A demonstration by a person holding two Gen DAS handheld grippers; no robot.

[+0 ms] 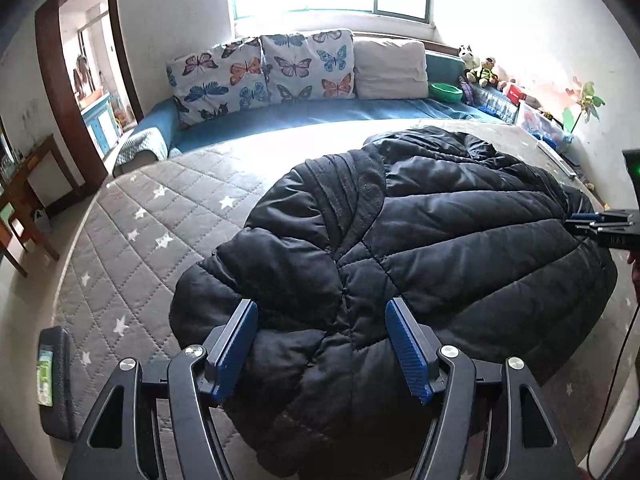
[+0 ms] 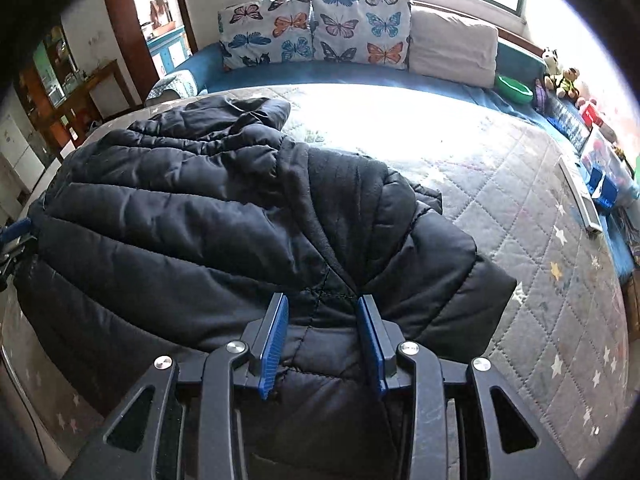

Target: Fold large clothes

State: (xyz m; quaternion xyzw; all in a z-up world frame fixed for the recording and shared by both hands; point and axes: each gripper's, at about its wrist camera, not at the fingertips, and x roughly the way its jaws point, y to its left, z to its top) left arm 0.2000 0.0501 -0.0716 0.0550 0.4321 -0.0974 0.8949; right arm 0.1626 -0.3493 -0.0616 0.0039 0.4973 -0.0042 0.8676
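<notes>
Nearest, 2 grippers each clamp the near edge of a black puffer jacket (image 1: 400, 240): the left gripper (image 1: 322, 344) with jaws wide around thick padding, the right gripper (image 2: 322, 340) pinching a narrower bunch. The jacket lies on a quilted mattress (image 1: 160, 208). Beyond are butterfly cushions (image 1: 260, 72). The slick padding could slip free, skewing the fold.

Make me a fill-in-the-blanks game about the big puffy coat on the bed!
1. The puffy jacket is the colour ____.
2. The two patterned pillows are printed with ____.
3. The grey quilted mattress is dotted with little white ____.
4. The pads of the right gripper are the colour ____.

Missing words: black; butterflies; stars; blue
</notes>
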